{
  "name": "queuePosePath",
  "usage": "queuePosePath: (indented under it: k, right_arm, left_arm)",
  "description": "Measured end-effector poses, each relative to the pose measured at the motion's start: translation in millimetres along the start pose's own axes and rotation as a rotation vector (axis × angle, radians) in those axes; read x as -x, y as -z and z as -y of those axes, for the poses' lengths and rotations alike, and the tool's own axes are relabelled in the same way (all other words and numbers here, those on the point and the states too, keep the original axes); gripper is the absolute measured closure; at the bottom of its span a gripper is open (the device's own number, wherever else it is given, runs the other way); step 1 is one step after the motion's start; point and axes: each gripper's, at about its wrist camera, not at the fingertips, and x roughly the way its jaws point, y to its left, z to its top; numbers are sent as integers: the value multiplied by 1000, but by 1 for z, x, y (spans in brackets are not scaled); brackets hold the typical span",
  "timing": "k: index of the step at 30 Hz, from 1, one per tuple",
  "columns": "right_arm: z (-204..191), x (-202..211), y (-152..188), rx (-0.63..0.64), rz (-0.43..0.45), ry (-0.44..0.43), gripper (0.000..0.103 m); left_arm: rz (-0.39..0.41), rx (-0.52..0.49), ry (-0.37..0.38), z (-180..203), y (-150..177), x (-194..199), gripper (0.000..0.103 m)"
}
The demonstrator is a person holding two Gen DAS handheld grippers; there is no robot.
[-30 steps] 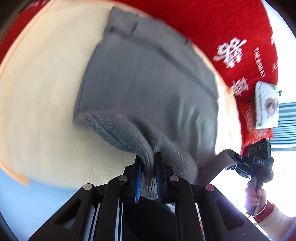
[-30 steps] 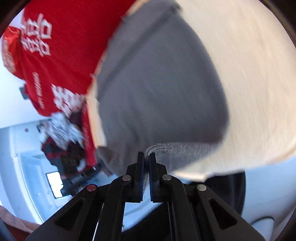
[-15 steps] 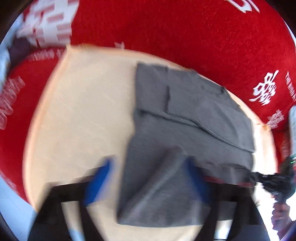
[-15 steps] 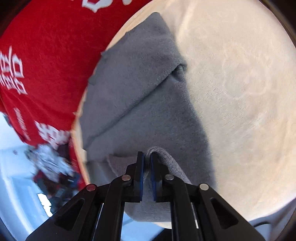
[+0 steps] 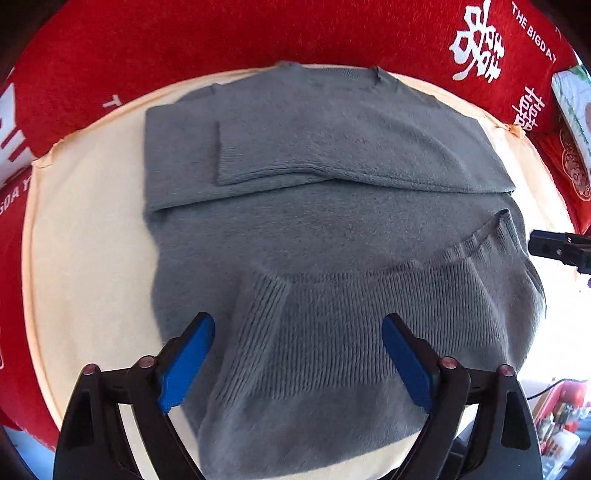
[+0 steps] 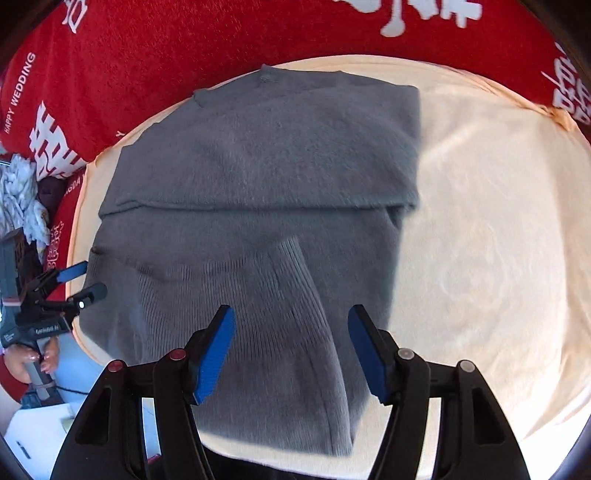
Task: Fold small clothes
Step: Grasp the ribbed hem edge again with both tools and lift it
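Observation:
A grey knit sweater (image 5: pixel 332 229) lies on a cream cloth (image 5: pixel 88 236), its sleeves folded across the chest and its ribbed hem folded up over the body. My left gripper (image 5: pixel 297 363) is open and empty, hovering over the near folded hem. My right gripper (image 6: pixel 290 354) is open and empty above the sweater (image 6: pixel 266 192) at its near right part. The left gripper also shows at the left edge of the right wrist view (image 6: pixel 86 282), open beside the sweater's edge. The right gripper's tip shows at the right edge of the left wrist view (image 5: pixel 554 249).
A red cloth with white lettering (image 5: pixel 258 33) surrounds the cream cloth (image 6: pixel 480 236). A crumpled patterned garment (image 6: pixel 22 199) lies at the far left of the right wrist view. A printed packet (image 5: pixel 576 107) lies at the far right of the left wrist view.
Both grippers held the sweater's hem a second ago and carried it over the body. Both have let go and opened; the hem now lies folded on the sweater.

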Motion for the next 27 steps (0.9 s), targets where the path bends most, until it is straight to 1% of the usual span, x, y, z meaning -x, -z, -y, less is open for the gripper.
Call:
queuePosePath:
  k: [2,3,4,5,6,8,10,13,16,19,22,23,24,25,26,27]
  right_arm:
    - [6,-16,-1,12,-56,19,36]
    - [3,-26,0,23,-89,51,49]
    - [-5,-28,1,64,-83,99,58]
    - [-12,-26,4,115,-68,129,84]
    - [-21,-22,7,162,-61,143,97]
    - [-30,-8,12,198,-13,176,97]
    - [-35,10,13,211,36,207,97]
    - [-36,41,5,187,116,200,97]
    - [-38,67,-11,186,181,189,97]
    - [-43,93,-35,209,253,192,97]
    - [-48,102,-69,230,310,211,97]
    - [-49,100,-82,231,317,216,97]
    - [-49,100,-89,229,321,214,97]
    - [-45,96,-104,219,326,208,97]
    - [-44,94,-111,217,328,207,97]
    - [-41,86,-122,217,329,213,97]
  left_arm:
    - [-46,-10,-16,4,-4,-11,64]
    - [-60,-9,-15,4,-4,-15,73]
    - [-54,-8,-2,3,-3,-14,83]
    - [-39,-6,8,1,-2,-10,91]
    - [-27,4,22,-1,-2,-5,91]
    - [13,32,46,-6,0,10,94]
    - [43,53,56,-10,0,26,94]
    - [98,69,65,-13,-4,52,94]
    - [169,75,64,-15,-18,77,94]
    - [248,94,73,-17,-41,101,94]
    - [322,114,71,-21,-77,111,94]
    - [334,114,63,-21,-85,111,94]
    - [345,116,47,-22,-97,110,94]
    - [354,120,35,-24,-108,106,94]
    - [364,126,20,-25,-120,100,94]
    - [368,129,-6,-26,-133,91,94]
